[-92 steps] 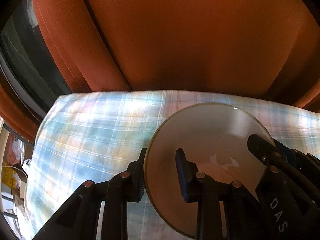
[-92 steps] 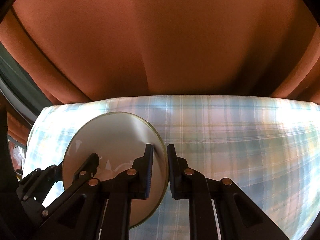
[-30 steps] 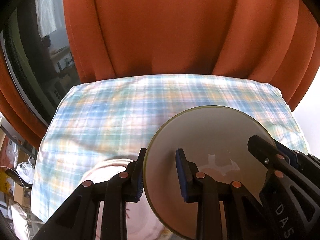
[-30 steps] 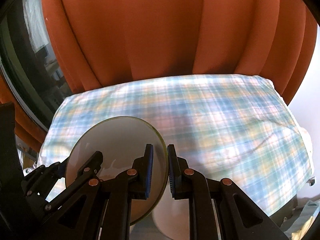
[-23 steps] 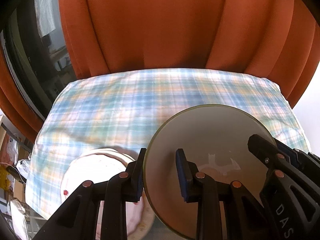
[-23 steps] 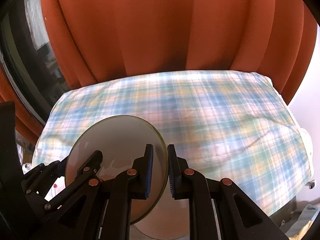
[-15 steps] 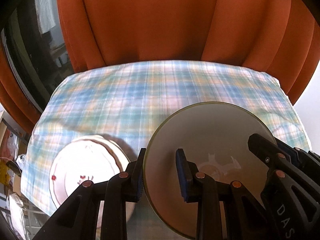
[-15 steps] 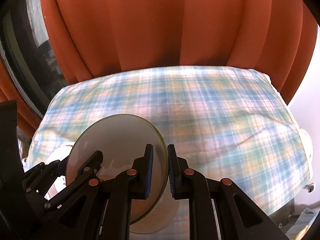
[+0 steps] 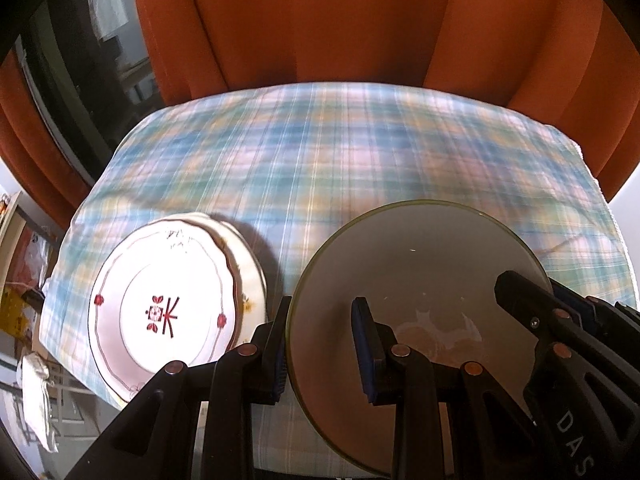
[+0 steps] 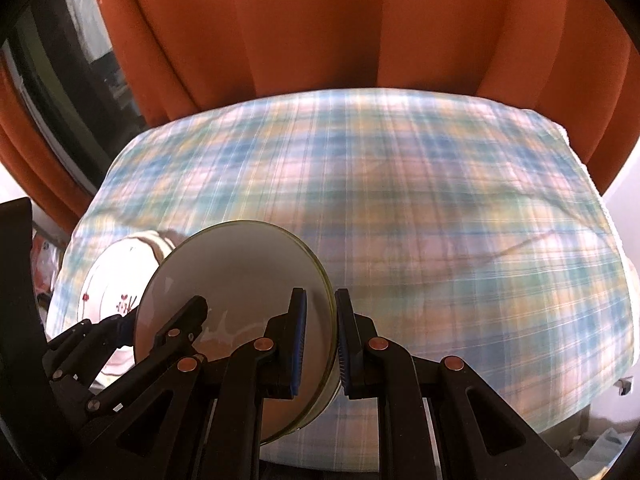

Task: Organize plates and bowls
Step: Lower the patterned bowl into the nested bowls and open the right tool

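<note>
Orange curtains (image 9: pixel 320 20) are seen behind a table covered by a blue-green checked cloth (image 9: pixel 340 168), on whose near left corner a stack of white patterned plates (image 9: pixel 160 312) is resting. One grey round plate with an olive rim (image 9: pixel 420 280) is held above the cloth, its opposite edges pinched by the closed jaws of the left gripper (image 9: pixel 320 354) and the right gripper (image 10: pixel 320 344). It is probably gripped from both sides so that it stays level while it is brought to the stack.

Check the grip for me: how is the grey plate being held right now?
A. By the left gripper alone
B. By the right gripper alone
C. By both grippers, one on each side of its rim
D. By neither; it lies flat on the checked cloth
C: the left gripper clamps one edge of the grey plate while the right gripper clamps the opposite edge, holding it above the checked cloth.
</note>
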Demonstrator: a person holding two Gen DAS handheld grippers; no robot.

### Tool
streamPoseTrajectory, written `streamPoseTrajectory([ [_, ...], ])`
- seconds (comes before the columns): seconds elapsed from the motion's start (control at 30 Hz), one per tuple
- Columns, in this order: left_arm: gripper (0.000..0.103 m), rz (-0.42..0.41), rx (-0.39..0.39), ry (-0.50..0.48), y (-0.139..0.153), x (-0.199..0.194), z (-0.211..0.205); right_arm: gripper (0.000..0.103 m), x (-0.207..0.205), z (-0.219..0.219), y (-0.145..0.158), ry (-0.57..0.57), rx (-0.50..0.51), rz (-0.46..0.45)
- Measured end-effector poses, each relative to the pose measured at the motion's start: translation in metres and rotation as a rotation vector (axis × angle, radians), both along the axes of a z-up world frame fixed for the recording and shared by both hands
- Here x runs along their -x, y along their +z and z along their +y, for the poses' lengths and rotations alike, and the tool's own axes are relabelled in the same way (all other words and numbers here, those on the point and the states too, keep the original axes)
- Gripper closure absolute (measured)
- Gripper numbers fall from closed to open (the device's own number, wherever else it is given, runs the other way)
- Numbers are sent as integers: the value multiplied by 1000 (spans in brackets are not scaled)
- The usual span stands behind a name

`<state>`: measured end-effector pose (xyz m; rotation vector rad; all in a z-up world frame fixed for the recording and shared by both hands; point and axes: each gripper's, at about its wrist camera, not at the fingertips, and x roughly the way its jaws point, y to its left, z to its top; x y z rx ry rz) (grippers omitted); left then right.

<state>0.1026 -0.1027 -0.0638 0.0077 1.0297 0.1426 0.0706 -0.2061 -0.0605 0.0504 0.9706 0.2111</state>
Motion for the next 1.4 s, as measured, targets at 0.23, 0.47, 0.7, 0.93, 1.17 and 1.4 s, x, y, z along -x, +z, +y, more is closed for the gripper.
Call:
streamPoseTrajectory([
  [0.23,77,48,2,37,-12,2,3,86,-4,2,-13,39,-2,32],
  [0.47,77,54,-1,45,-14,3,1,86,-4,0,-14,63,-6,21],
  [0.7,77,90,25,39,-26,1,-1,86,1,0,-12,73,32,0],
  [0.93,74,94,32,31,-30,0,-1,86,1,-1,-15,76,60,5],
  [1.17,74,85,43,33,-30,-1,2,86,-3,9,-15,90,123,-23],
  [1.4,71,76,50,19,-29,-1,-1,85,-9,6,-19,68,119,-21],
])
